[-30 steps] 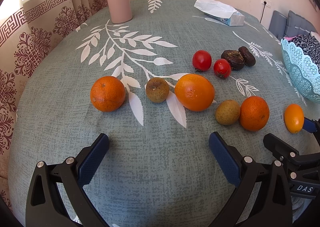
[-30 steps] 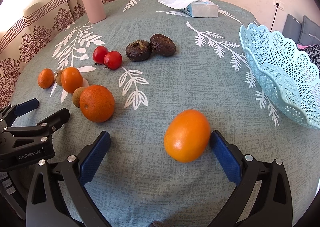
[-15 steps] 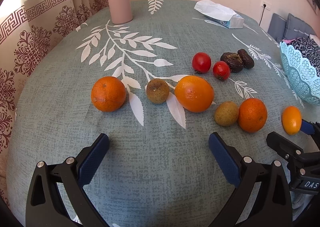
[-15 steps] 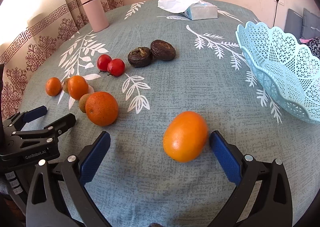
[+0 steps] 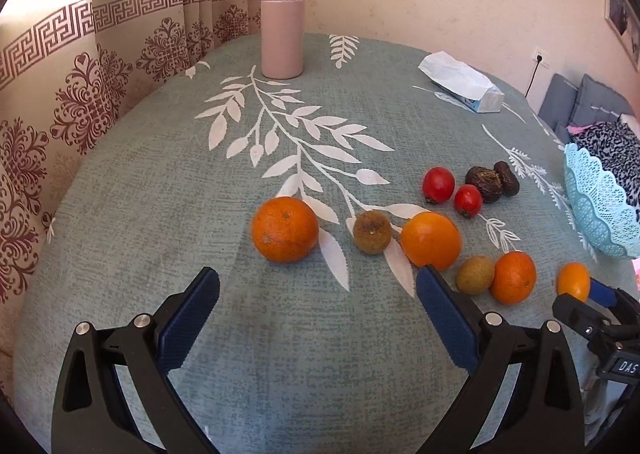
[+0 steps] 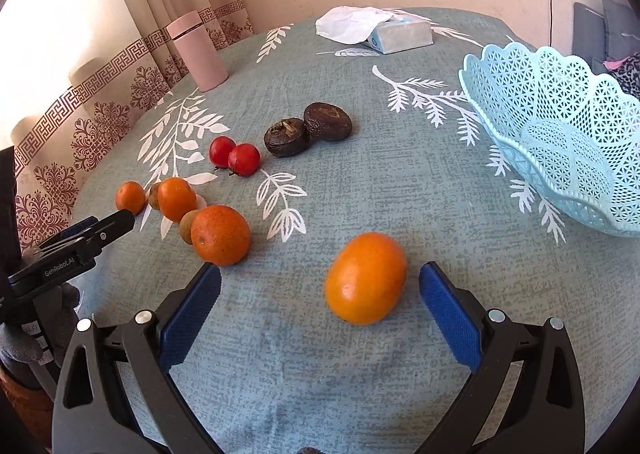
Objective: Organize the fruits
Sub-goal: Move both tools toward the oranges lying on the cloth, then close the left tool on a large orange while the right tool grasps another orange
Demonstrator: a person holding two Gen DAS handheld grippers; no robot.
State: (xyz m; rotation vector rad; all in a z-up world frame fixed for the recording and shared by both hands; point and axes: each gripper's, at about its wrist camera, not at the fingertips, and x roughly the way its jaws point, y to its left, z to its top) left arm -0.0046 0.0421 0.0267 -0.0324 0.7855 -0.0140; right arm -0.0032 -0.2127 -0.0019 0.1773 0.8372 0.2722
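In the right wrist view my right gripper [image 6: 320, 294] is open around an oval orange fruit [image 6: 365, 278] lying on the cloth between its blue pads, nearer the right pad, not gripped. A light-blue lattice basket [image 6: 560, 141] stands to the right. In the left wrist view my left gripper [image 5: 318, 302] is open and empty, just short of a round orange [image 5: 285, 230], a brown fruit [image 5: 372, 232] and a second orange [image 5: 431, 240]. Two red tomatoes [image 5: 439, 183] and two dark brown fruits [image 5: 486, 182] lie farther back.
A pink flask [image 5: 282, 27] stands at the table's far edge by the curtain. A tissue pack [image 5: 464, 83] lies at the back right. A small brown fruit [image 5: 475, 274] and another orange [image 5: 513, 277] lie right of my left gripper. The basket [image 5: 600, 201] is at far right.
Both cameras have pulled back and tilted up, so more wall shows. The oval fruit now sits slightly off the right pad instead of against it. No fruit has moved.
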